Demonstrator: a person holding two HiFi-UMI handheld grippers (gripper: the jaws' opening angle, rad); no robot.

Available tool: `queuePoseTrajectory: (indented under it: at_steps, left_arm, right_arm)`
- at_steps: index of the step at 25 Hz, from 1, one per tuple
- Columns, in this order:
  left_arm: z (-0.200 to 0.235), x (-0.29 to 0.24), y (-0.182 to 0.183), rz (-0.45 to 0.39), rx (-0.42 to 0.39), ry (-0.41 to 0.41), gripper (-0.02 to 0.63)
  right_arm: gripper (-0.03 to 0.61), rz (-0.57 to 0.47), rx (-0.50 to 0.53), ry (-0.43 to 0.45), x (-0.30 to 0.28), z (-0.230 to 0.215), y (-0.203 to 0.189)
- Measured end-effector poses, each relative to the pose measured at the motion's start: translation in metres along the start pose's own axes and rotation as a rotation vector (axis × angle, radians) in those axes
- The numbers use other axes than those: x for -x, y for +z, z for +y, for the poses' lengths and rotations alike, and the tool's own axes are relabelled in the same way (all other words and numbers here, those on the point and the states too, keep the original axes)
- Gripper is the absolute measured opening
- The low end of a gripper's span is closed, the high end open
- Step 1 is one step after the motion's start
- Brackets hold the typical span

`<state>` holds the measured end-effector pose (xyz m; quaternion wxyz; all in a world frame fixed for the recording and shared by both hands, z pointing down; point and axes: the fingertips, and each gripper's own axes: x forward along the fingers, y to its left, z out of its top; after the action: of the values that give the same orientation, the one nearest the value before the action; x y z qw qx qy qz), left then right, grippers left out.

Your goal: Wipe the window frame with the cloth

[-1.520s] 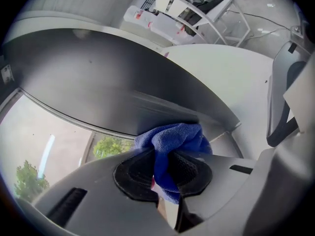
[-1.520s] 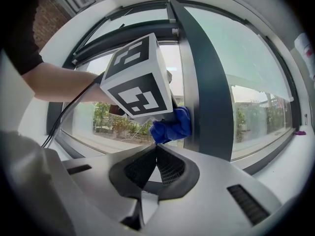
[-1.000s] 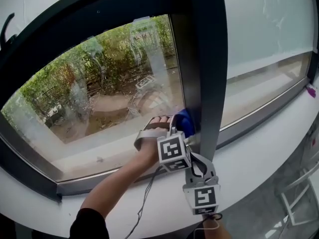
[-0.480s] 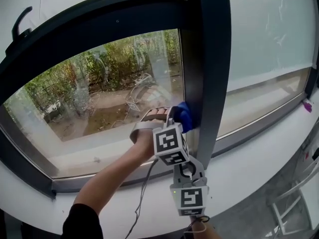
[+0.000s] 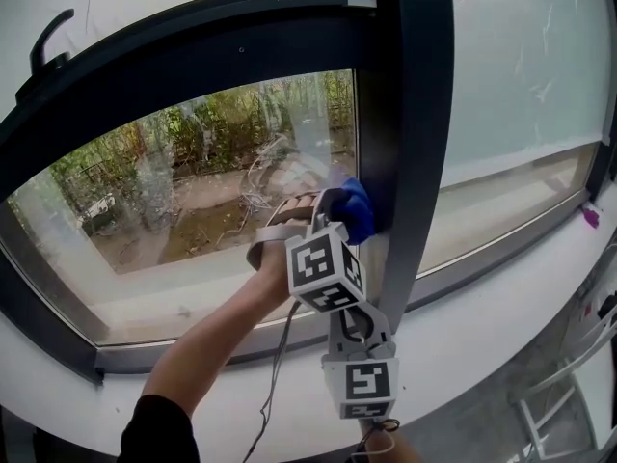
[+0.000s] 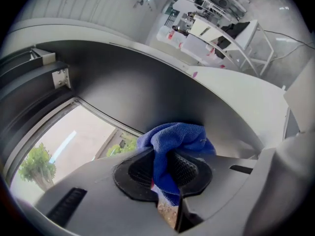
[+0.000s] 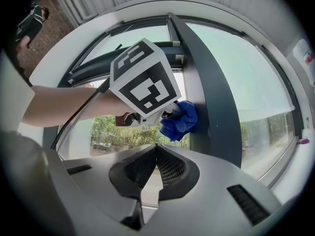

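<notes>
Left gripper [image 6: 165, 170] clamped on the blue cloth [image 5: 356, 211], cloth touching the dark window frame [image 5: 415, 114] just ahead, right gripper [image 7: 156, 165] closed, empty, close behind, white sill [image 5: 482, 326] beneath, greenery [image 5: 212, 133] outside.

- cloth [image 5: 355, 210]: bright royal blue, plain, with a nubbly terry weave.
- window frame [image 5: 410, 114]: dark anthracite grey, matt and even all over.
- handle [image 5: 46, 39] at 10 o'clock in the head view: black.
- left gripper [image 6: 165, 168]: light grey shell; its fingers [image 6: 189, 168] are black with a fine mesh pattern.
- right gripper [image 7: 156, 166]: the same light grey, with black cross-hatched fingers [image 7: 170, 168].
- cube [image 5: 326, 268]: white faces carrying black square markers.
- sill [image 5: 482, 316]: plain white.
- sleeve [image 5: 159, 437] at 7 o'clock: black.
- small object [image 5: 588, 217] at 3 o'clock: magenta.
- right pane [image 5: 521, 56]: milky pale grey-green.
- left pane [image 5: 193, 162]: green foliage over brown earth.
</notes>
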<state>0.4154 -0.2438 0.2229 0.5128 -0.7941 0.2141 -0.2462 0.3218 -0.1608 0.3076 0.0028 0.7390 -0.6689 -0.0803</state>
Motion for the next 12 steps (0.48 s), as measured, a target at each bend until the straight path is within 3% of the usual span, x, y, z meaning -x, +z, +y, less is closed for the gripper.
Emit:
queuePoseTrajectory:
  at_steps: [9, 12]
  left_arm:
    - [0.037, 0.009, 0.014, -0.070, 0.100, 0.103, 0.061]
    - [0.052, 0.012, 0.021, -0.106, 0.131, 0.144, 0.061]
  right_arm:
    - [0.006, -0.015, 0.029, -0.025, -0.007, -0.001, 0.030]
    - [0.006, -0.032, -0.018, -0.031, -0.012, -0.006, 0.038]
